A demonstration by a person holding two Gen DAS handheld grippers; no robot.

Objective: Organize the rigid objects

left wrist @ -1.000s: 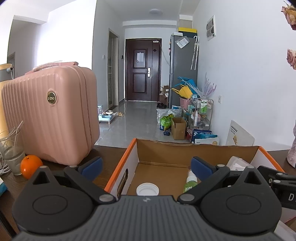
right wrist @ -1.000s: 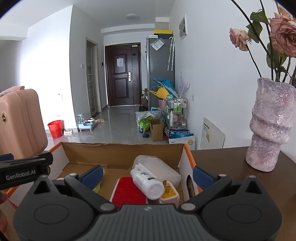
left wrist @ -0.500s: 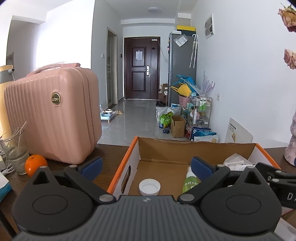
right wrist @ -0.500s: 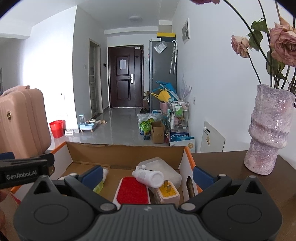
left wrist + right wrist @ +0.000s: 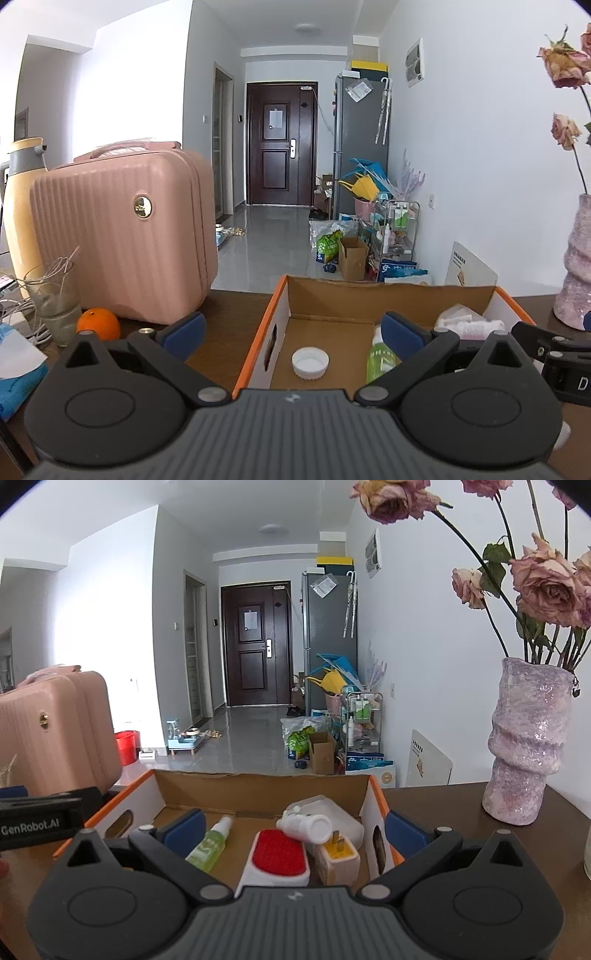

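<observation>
The cardboard box (image 5: 266, 794) with orange edges sits on the dark wooden table (image 5: 443, 805), and everything you are sorting lies inside it. In your right wrist view, the green spray bottle (image 5: 210, 845) lies on its side just inside your left finger pad, the red-topped brush (image 5: 277, 860) lies midway between the pads, and the yellow plug adapter (image 5: 338, 856) sits toward the right pad with the white bottle (image 5: 308, 823) resting across it. Behind those is a clear plastic container (image 5: 332, 812). Your right gripper (image 5: 293, 830) is spread wide and holds nothing — its right pad sits beyond the box's right wall.

In your left wrist view, the white cap (image 5: 310, 363) lies on the box floor between the fingers, nearer the right one. The green spray bottle (image 5: 380, 362) lies partly hidden behind the right pad. Your left gripper (image 5: 293, 328) is also fully spread and empty — its left pad is outside the box, over the table.

Left of that pad are an orange (image 5: 98, 324), a glass (image 5: 55, 306) and a pink suitcase (image 5: 122, 236). Right of your right gripper stands a purple vase (image 5: 528, 738) of roses.
</observation>
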